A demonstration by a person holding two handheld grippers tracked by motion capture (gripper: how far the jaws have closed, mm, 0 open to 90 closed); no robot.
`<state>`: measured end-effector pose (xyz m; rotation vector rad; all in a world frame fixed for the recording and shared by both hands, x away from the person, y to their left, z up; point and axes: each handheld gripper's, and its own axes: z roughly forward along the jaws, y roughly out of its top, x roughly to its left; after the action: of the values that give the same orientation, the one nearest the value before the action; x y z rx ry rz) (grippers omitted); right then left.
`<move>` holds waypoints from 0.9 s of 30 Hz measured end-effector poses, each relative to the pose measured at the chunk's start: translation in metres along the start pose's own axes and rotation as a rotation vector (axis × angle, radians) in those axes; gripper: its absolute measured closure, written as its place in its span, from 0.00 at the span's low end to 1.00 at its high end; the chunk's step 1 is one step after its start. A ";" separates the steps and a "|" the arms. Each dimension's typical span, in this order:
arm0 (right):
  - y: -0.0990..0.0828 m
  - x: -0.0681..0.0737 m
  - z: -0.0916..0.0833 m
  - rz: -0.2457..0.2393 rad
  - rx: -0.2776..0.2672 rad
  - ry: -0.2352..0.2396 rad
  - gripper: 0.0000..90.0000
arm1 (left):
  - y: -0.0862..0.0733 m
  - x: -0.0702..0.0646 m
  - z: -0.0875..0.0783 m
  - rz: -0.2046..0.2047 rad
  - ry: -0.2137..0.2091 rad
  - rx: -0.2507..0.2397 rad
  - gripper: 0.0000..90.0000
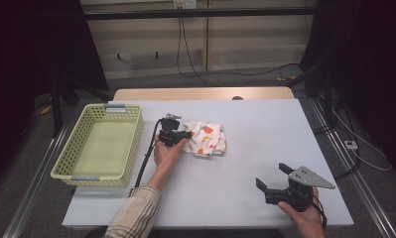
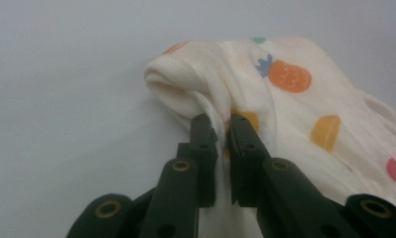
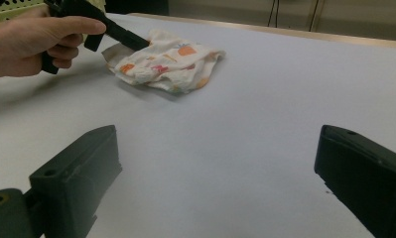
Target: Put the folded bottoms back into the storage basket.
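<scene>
We have the left tool (image 2: 222,130) pinched tight on a fold at the near edge of the fruit-print cloth (image 1: 205,139), which lies crumpled mid-surface (image 1: 265,129), right of the yellow basket (image 1: 131,124). The right tool (image 1: 274,177) waits wide and empty. Next, probably, we lift the cloth clear toward the basket.

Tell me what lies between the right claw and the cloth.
Just bare table; the right claw view shows nothing between the right claw and the cloth.
</scene>
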<state>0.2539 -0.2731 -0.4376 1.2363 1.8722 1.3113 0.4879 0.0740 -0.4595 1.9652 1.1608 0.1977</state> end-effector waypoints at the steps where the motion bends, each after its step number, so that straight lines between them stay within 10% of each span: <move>1: 0.000 0.000 0.000 0.000 0.001 -0.002 0.04 | 0.001 0.000 -0.001 0.005 -0.003 -0.001 0.92; 27: 0.000 0.000 0.000 0.003 0.001 0.001 0.04 | 0.016 -0.013 -0.035 0.079 -0.042 -0.098 0.92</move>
<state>0.2543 -0.2731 -0.4377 1.2397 1.8725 1.3129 0.4732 0.0796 -0.4223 1.9212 1.0285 0.2491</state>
